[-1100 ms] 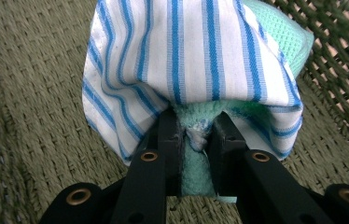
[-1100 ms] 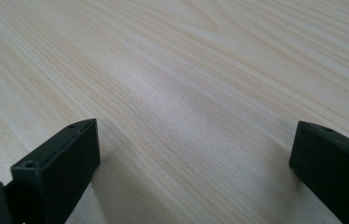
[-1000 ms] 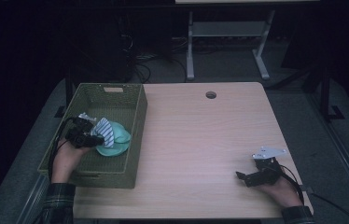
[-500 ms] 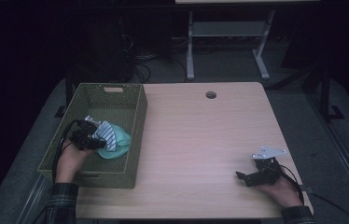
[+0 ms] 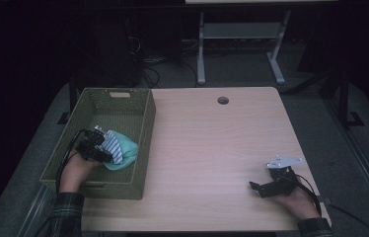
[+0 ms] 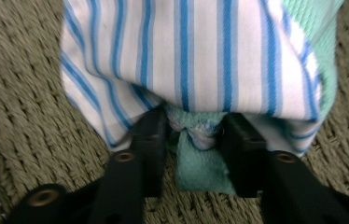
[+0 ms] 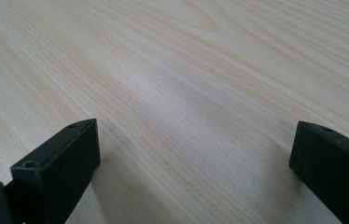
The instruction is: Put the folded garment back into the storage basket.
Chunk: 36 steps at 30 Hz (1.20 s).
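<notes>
The left tongs (image 6: 193, 135) are clenched on a bunched fold of teal towel (image 6: 200, 158), with a blue-and-white striped cloth (image 6: 186, 56) draped over the jaw tips. From the high view the left tongs (image 5: 95, 146) sit inside the green woven basket (image 5: 140, 148) at the desk's left side, and the cloth bundle (image 5: 121, 150) lies on the basket floor against its right wall. The right tongs (image 7: 193, 158) are released, jaws wide apart with nothing between them, resting low over the bare desk (image 5: 212, 148) near its front right corner, well apart from the basket. Assessment of the goods: both fabrics look soft, limp and light, with no stiffness, so they should sag and trail from any single grip point. The weave looks grippy, so slipping seems unlikely, and nothing here appears fragile. The pinch on a gathered fold seems sound. Whether the striped cloth is itself caught between the jaws cannot be told; it may slide off if the towel is raised.
</notes>
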Each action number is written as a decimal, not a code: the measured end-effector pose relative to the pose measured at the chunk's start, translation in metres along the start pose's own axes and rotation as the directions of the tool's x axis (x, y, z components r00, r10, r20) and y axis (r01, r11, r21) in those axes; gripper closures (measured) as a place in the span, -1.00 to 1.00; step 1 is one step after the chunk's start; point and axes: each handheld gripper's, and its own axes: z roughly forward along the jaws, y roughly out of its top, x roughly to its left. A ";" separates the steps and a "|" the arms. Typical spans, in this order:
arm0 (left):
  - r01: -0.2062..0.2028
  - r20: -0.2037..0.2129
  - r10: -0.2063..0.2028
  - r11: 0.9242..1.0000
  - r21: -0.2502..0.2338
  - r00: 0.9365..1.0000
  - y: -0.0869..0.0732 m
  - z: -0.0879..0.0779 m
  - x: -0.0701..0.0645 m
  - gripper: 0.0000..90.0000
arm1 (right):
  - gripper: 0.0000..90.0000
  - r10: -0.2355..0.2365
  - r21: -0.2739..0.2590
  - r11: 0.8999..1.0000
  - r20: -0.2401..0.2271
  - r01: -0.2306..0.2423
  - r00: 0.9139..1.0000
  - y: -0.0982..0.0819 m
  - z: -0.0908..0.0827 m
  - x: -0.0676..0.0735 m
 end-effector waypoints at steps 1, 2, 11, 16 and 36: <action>-0.006 -0.005 0.006 1.000 0.005 1.000 0.000 0.000 0.000 0.22 | -0.97 0.001 0.000 1.000 0.000 -0.001 1.000 0.000 0.000 0.000; -0.007 -0.011 0.007 1.000 0.004 1.000 0.000 0.000 0.001 0.16 | -0.97 -0.005 0.001 1.000 0.000 0.005 1.000 0.000 0.000 0.000; 0.000 0.029 0.002 0.999 -0.051 1.000 0.000 -0.010 0.005 -0.37 | -0.97 -0.003 0.001 1.000 0.001 0.003 1.000 0.000 0.000 0.000; -0.009 0.042 0.012 0.996 -0.089 0.999 0.002 -0.023 0.004 -0.45 | -0.97 -0.003 0.001 1.000 0.000 0.003 1.000 0.000 0.000 0.000; -0.028 0.133 0.072 0.951 -0.308 0.989 0.024 -0.073 -0.037 -0.68 | -0.97 0.000 0.000 1.000 -0.001 0.000 1.000 0.000 0.000 0.000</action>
